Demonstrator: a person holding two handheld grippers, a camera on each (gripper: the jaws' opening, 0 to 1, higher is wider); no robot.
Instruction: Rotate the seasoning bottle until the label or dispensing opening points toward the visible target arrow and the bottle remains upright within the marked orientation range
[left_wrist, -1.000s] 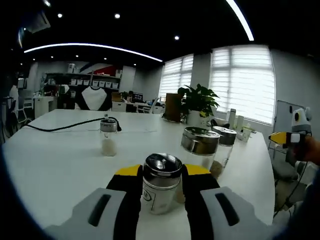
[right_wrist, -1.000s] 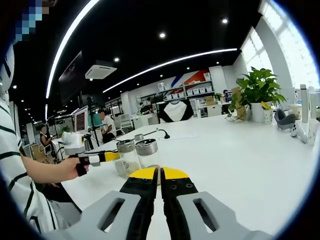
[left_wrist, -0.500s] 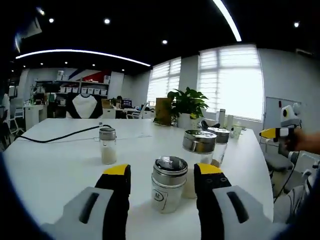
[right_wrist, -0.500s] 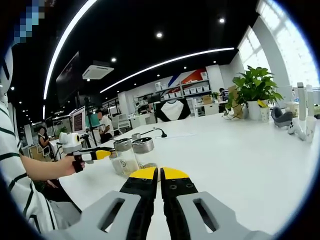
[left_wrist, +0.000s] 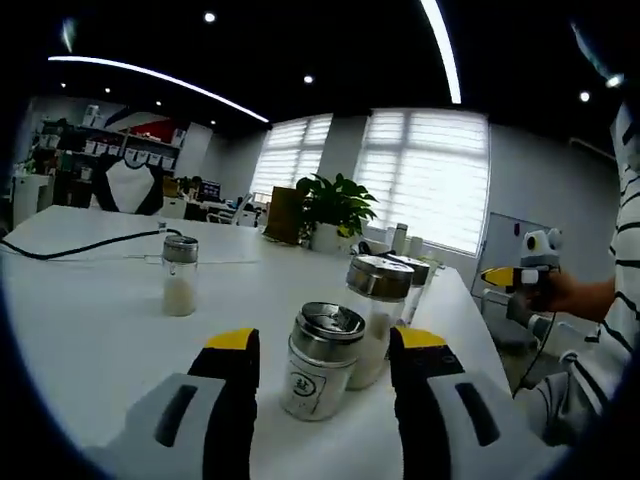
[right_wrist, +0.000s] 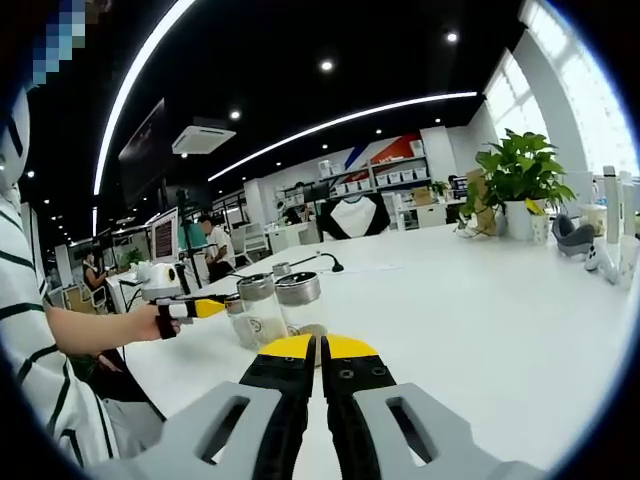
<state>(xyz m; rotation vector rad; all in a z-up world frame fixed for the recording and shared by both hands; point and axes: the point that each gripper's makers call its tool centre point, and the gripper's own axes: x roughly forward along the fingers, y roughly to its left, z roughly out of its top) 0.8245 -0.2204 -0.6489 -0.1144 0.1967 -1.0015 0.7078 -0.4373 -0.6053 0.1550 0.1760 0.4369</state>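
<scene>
In a bright open-plan office, a long white table (left_wrist: 90, 310) carries several shakers and a potted plant (left_wrist: 332, 205). The seasoning bottle (left_wrist: 318, 358) stands upright between the spread jaws of the left tool (left_wrist: 325, 350), apparently not gripped; no target arrow can be made out. The right tool (right_wrist: 318, 347), jaws together, hangs over bare table. The turning step appears unfinished: next, closing on the bottle and twisting it without tipping.

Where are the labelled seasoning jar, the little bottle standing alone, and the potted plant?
labelled seasoning jar (left_wrist: 318, 365): left gripper view, on its glass body, between open jaws.
little bottle (left_wrist: 179, 285): left gripper view, on its white-filled body.
potted plant (left_wrist: 335, 205): left gripper view, on its leaves.
</scene>
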